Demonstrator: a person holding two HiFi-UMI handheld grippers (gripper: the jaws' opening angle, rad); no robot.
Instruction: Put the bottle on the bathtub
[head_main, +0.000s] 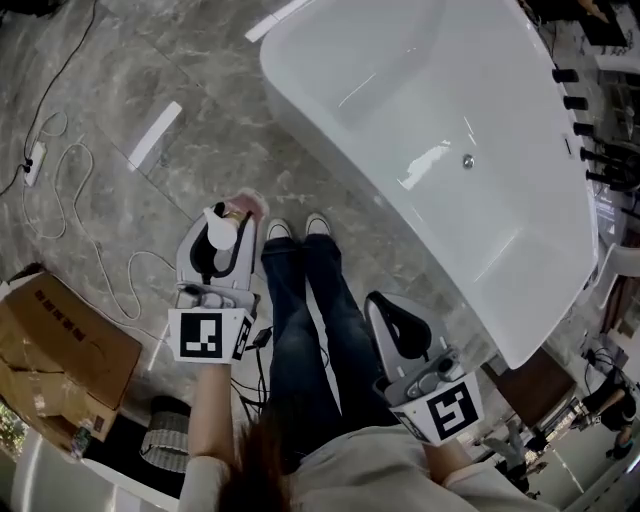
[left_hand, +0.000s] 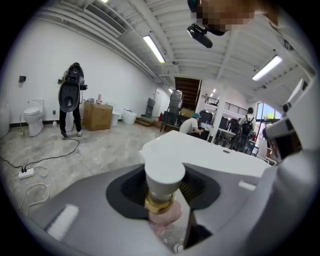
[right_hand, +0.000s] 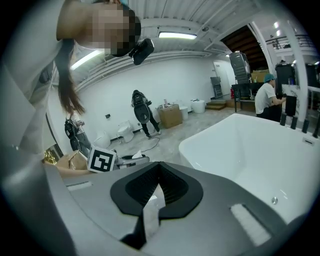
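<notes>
Clamping bottle (left_hand: 164, 172) in left claw (left_hand: 165, 200), right claw (right_hand: 159, 177) closed, empty

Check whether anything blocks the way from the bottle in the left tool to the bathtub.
Nothing visible does. The left tool holds the bottle, and in the head view only bare floor lies between it and the near rim of the bathtub. The person's legs stand beside that path, not across it.
</notes>
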